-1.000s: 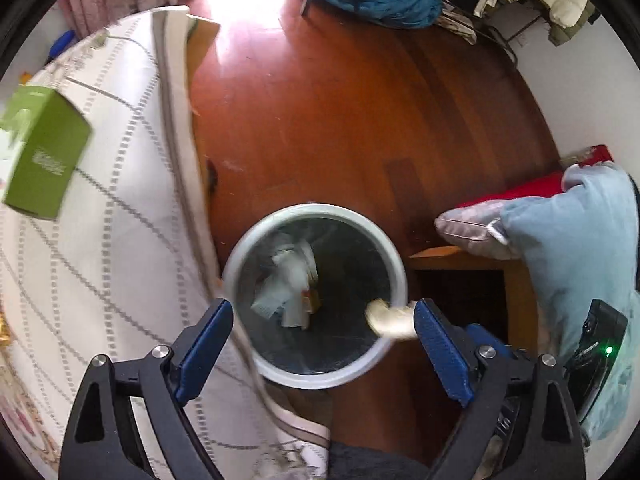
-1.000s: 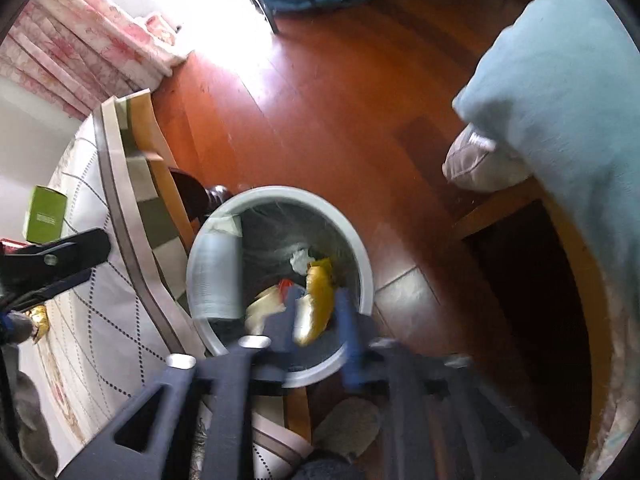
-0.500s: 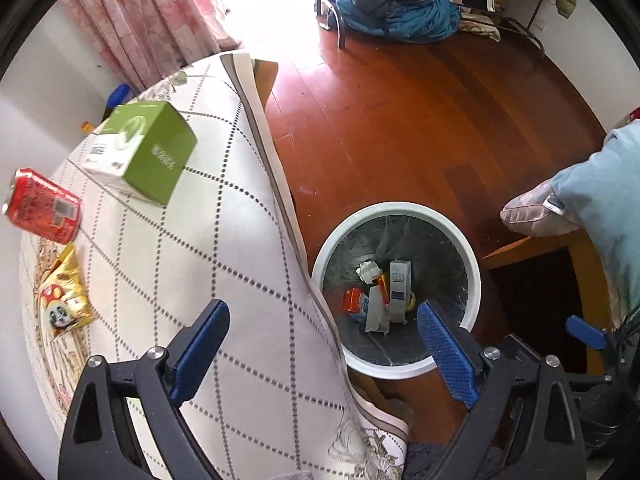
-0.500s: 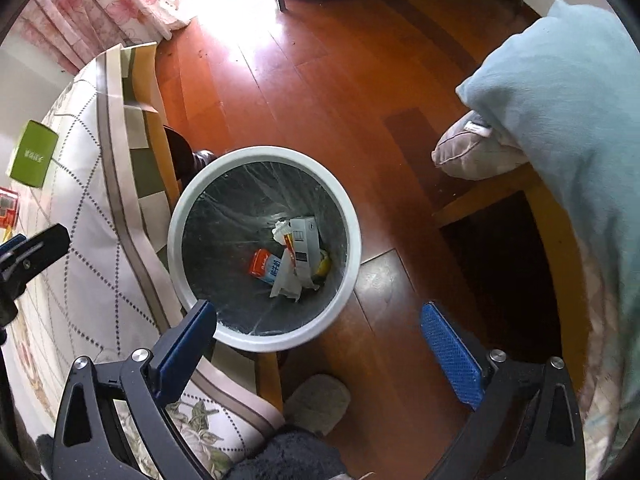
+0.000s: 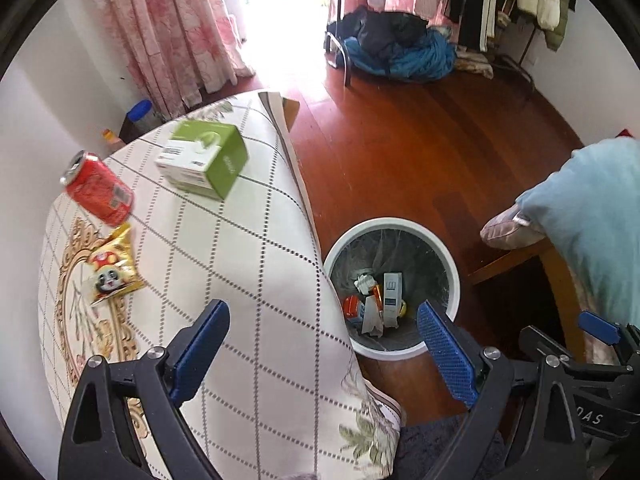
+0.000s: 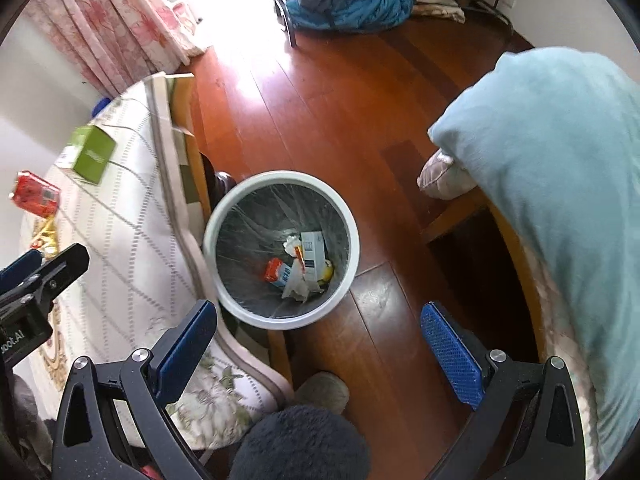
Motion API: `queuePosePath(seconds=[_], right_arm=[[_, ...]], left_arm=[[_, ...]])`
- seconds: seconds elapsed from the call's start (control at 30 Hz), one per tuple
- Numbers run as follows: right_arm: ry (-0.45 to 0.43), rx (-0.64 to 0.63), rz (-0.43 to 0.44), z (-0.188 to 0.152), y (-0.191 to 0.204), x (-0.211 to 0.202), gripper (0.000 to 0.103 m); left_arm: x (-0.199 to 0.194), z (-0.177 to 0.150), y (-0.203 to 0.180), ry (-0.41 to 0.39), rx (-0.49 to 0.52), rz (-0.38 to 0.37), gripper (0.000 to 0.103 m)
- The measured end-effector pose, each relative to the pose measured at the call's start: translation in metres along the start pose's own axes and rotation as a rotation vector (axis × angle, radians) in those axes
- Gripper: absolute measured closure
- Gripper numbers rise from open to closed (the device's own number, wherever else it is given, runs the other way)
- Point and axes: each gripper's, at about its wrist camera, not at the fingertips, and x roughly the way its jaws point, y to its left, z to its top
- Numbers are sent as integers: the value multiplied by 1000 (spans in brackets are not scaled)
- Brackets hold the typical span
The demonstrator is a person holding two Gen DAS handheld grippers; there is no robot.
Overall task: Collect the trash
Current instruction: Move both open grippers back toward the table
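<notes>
Hovering with jaws spread and empty, the left claw [image 5: 322, 344] straddles the surface [image 5: 248, 280] edge; the right claw [image 6: 318, 338], also spread and empty, hangs just short of the bin [image 6: 352, 232]. Remaining trash lies on the surface: can [image 5: 98, 190] at 10 o'clock, box [image 5: 204, 160] at 11, wrapper [image 5: 112, 272] at 9. Risk, I judge: the can rolls if nudged, and the thin wrapper slips a pinch. Only the right view shows the bin's whole rim; only the left shows the wrapper clearly.
</notes>
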Motion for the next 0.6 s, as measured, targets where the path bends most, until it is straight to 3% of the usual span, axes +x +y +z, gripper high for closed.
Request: queuePosePath(seconds=[0.3, 0.43, 0.6], right_arm=[[-78, 0, 61, -9, 29, -63, 0], [-86, -35, 114, -6, 65, -72, 0], [-46, -135, 166, 6, 135, -45, 0]], left_arm=[[-50, -13, 46, -79, -91, 11, 7], [-50, -24, 102, -86, -190, 104, 7], [-19, -47, 189, -1, -333, 199, 7]])
